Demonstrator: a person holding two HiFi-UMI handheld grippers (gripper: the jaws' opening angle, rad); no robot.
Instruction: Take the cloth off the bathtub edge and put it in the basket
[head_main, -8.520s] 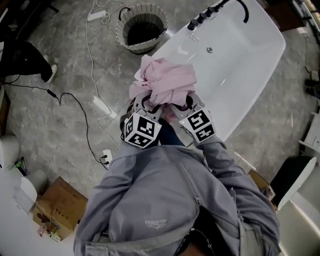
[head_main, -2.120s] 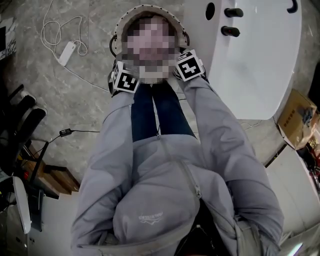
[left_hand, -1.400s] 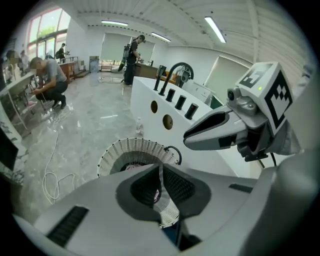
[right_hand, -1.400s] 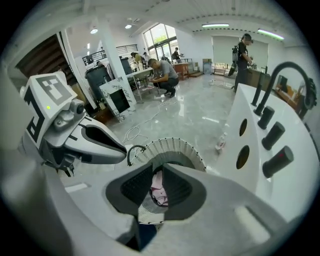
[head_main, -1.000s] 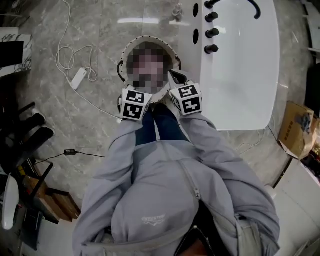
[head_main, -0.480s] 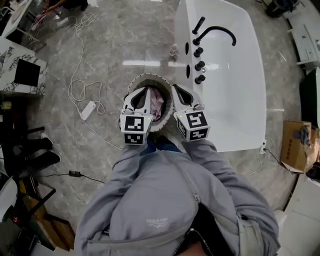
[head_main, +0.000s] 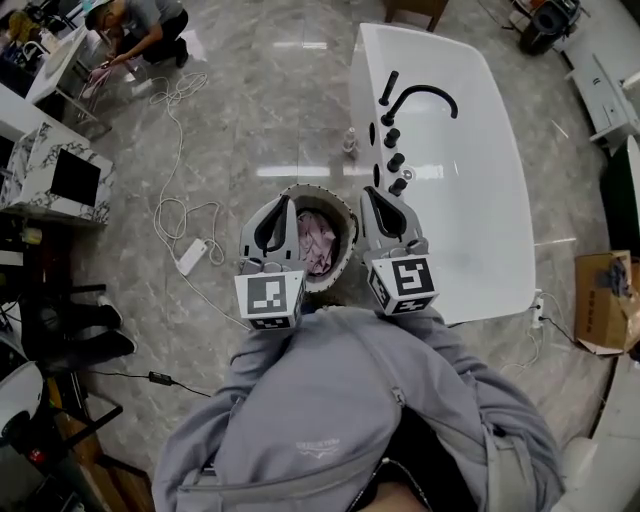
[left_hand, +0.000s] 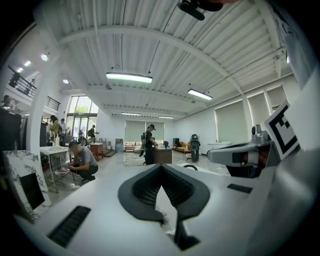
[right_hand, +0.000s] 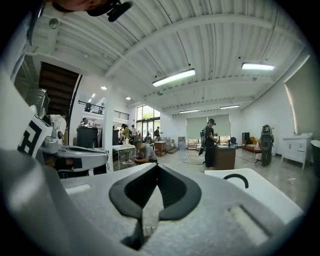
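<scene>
Jaws on left gripper (head_main: 283, 203) and right gripper (head_main: 374, 193) sit closed and empty, level side by side over the basket (head_main: 318, 189).

Big open workshop hall: freestanding bathtub (head_main: 470, 180), marble floor (head_main: 270, 120), strip lights (left_hand: 129, 77).

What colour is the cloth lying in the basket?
Pale pink; the cloth shows best in the head view, bunched inside the basket.

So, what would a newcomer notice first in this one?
The pink cloth lies bundled inside the round basket on the floor, just left of the white bathtub. In the head view, the left gripper and right gripper flank the basket, both shut and empty.
</scene>
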